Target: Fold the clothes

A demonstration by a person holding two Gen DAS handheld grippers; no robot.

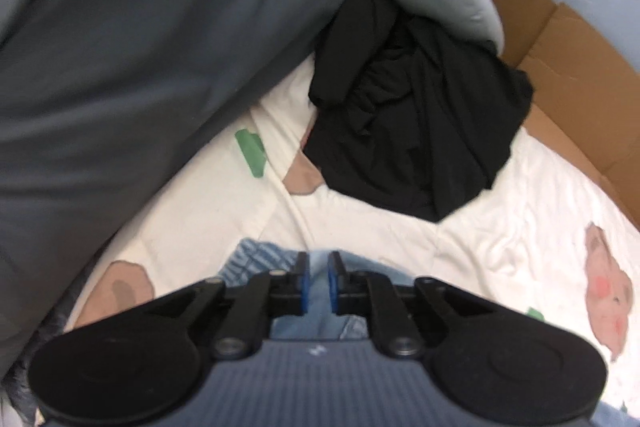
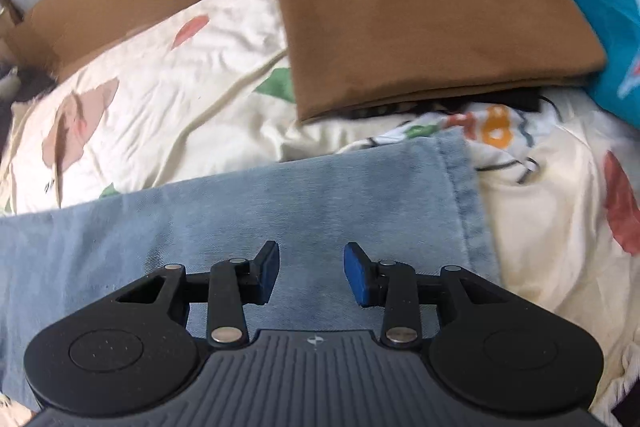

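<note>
Jeans (image 2: 248,211) lie spread flat on the quilt (image 2: 168,83), one hem edge toward a folded brown cloth (image 2: 420,7) that sits beyond them on the quilt. A crumpled black garment (image 1: 416,115) lies farther off on the same quilt. Right gripper (image 2: 311,269) hovers over the denim, jaws wide apart, holding nothing. Left gripper (image 1: 318,281) has its jaws narrowed around pale denim; whether it truly pinches, I cannot tell. For a clean fold, grip through both layers near an edge and keep the hems aligned.
</note>
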